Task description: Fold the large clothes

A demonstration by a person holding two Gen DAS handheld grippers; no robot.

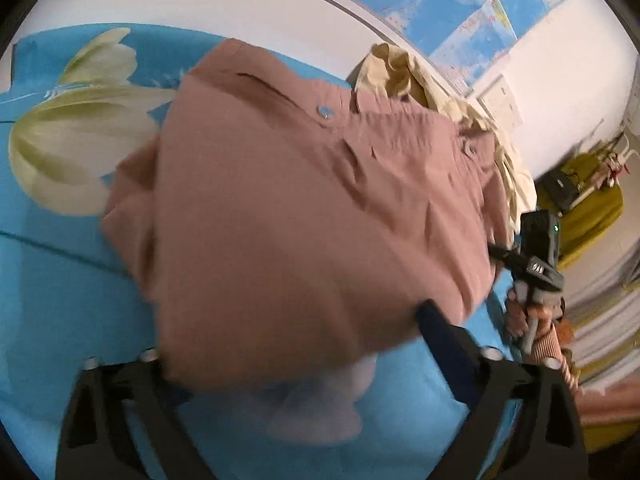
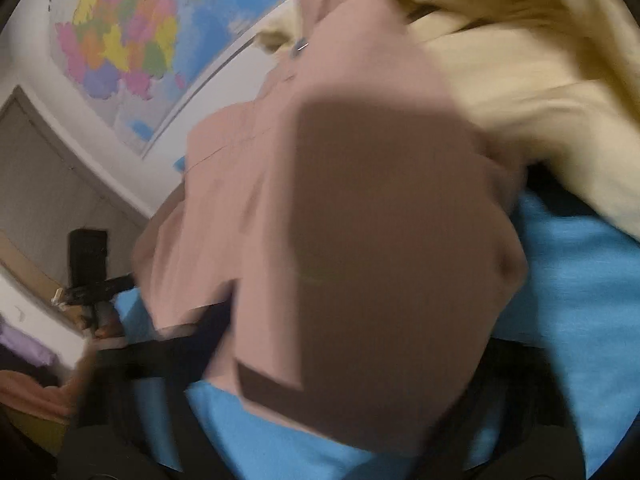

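A large dusty-pink garment [image 1: 300,208] with snap buttons lies bunched on a blue bed sheet [image 1: 60,300] printed with a pale flower. My left gripper [image 1: 292,340] is open, its jaws far apart at the garment's near edge; cloth lies over the left fingertip and the right fingertip [image 1: 430,312] shows beside it. A hand [image 1: 520,316] holds my right gripper [image 1: 500,254] at the garment's right edge. In the blurred right wrist view the pink garment [image 2: 360,240] fills the middle and covers my right gripper [image 2: 352,340]. Whether its jaws pinch the cloth is hidden.
A cream-yellow garment [image 1: 400,68] [image 2: 540,80] is heaped behind the pink one on the sheet [image 2: 580,280]. A coloured map [image 2: 120,40] hangs on the white wall behind the bed. An olive-green seat [image 1: 588,208] with clutter stands off to the right.
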